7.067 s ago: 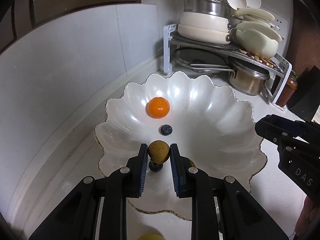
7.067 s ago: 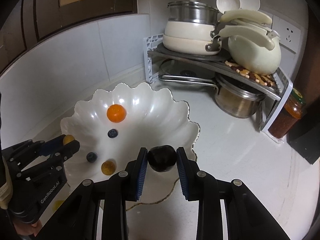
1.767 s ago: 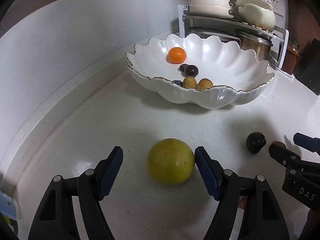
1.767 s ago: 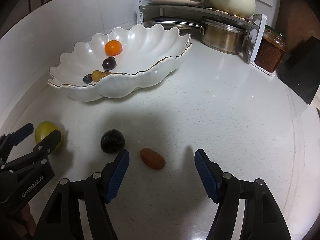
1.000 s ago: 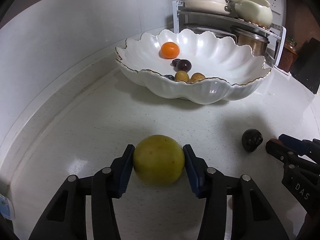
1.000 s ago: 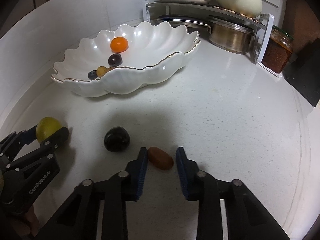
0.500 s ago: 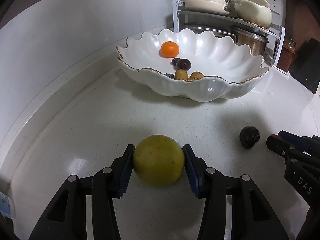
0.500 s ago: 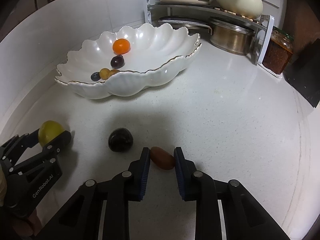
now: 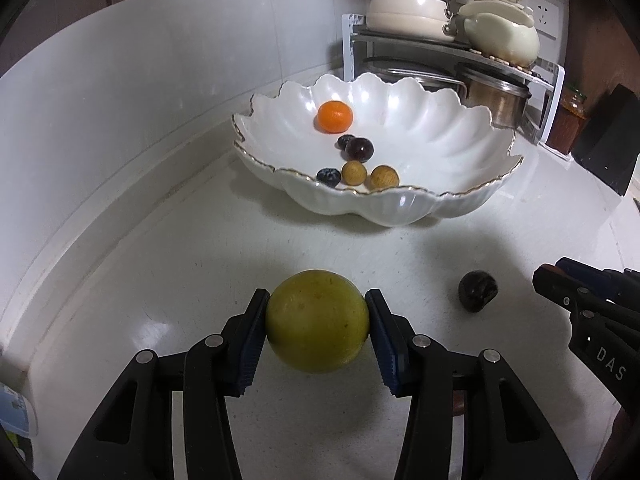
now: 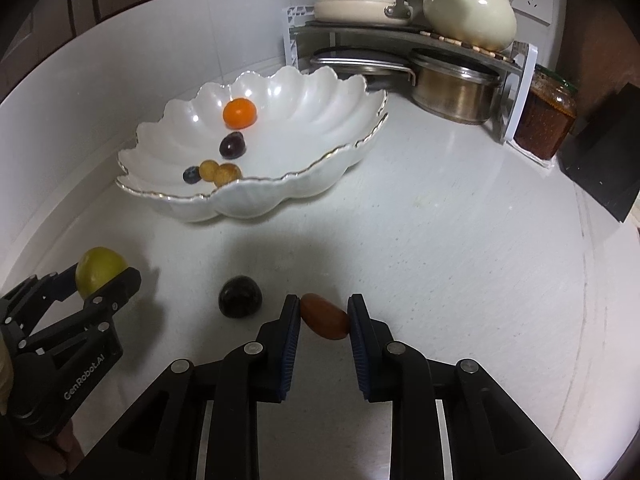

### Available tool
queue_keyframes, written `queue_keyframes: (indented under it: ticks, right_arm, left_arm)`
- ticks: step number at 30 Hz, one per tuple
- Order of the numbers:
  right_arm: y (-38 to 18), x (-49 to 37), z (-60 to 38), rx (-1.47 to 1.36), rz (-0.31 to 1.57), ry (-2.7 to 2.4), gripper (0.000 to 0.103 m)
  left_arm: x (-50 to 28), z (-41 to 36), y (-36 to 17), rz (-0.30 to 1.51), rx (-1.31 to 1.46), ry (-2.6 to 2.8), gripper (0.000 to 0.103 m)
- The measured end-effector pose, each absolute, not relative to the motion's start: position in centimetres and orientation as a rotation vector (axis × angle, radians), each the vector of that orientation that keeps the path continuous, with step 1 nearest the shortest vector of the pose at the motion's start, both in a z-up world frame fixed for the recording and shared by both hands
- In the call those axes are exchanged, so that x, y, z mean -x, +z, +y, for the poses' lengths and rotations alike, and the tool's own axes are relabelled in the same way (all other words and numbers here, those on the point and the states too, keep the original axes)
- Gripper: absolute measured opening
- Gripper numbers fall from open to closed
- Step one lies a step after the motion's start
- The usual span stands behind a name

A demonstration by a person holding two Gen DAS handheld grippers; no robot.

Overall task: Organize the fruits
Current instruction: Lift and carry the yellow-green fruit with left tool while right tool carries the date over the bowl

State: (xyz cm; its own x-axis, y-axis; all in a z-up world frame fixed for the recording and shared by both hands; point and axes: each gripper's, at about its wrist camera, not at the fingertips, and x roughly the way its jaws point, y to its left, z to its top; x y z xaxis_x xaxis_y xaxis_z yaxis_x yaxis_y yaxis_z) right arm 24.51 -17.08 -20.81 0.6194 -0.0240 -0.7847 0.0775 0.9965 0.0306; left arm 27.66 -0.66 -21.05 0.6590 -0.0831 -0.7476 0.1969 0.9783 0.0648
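Clamping a green fruit (image 9: 317,321) and brown fruit (image 10: 324,316), both jaws sit on open counter (image 10: 440,240) short of the bowl (image 10: 320,176) rim.

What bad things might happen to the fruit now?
The big yellow-green fruit is round and smooth, pinched only at its sides by the left hand-held gripper, so it might slip out when lifted. The small brown fruit sits slanted in the right hand-held gripper and may twist free. The dark fruit lies close by on the counter and might get bumped and roll.
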Motion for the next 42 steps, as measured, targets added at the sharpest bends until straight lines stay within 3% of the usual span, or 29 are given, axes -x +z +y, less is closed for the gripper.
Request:
queue_keyframes:
  ticks: [42]
  right_arm:
    - [-12.6,-29.5,-17.5,-0.008,0.756,-0.017,0.026]
  left_arm:
    - [-32.1,-1.7,-12.7,0.762,-0.115,-0.155,0.048]
